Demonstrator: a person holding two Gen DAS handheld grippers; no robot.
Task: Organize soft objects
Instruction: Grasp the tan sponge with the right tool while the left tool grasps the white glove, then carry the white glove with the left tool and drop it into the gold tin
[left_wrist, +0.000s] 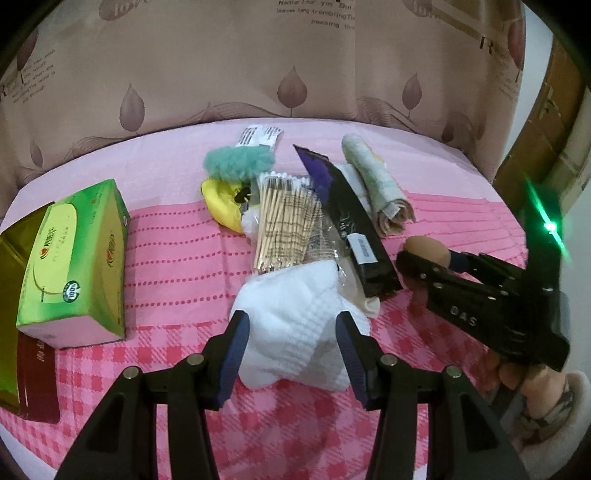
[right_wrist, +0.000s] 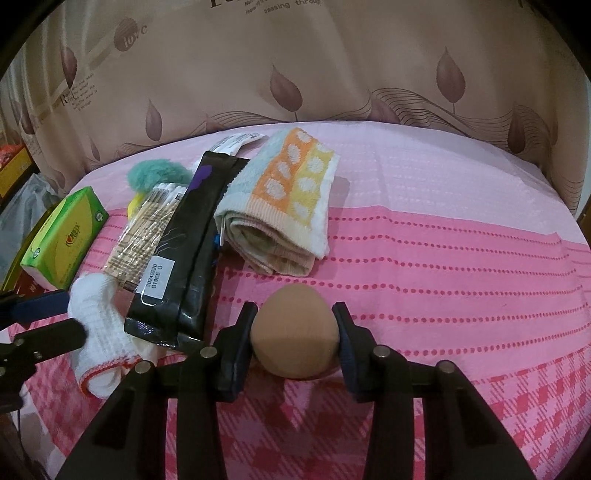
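My right gripper (right_wrist: 294, 314) is shut on a tan egg-shaped sponge (right_wrist: 295, 343), its pads pressing both sides just above the pink cloth. The left wrist view shows that sponge (left_wrist: 424, 245) in the right gripper (left_wrist: 430, 258) at the right. My left gripper (left_wrist: 291, 334) is open, its jaws on either side of a white knitted cloth (left_wrist: 291, 295) with a red edge (right_wrist: 96, 332). Behind lie a rolled spotted towel (right_wrist: 284, 206), a black packet (right_wrist: 184, 251), a pack of cotton swabs (left_wrist: 284, 221), a teal fluffy piece (left_wrist: 236, 162) and a yellow item (left_wrist: 221, 199).
A green tissue box (left_wrist: 74, 258) stands at the left, on a gold and red box (left_wrist: 33, 380). The pink cloth (right_wrist: 461, 295) covers the whole surface. A leaf-print curtain (right_wrist: 332, 74) hangs behind. A person's hand (left_wrist: 517, 376) holds the right gripper.
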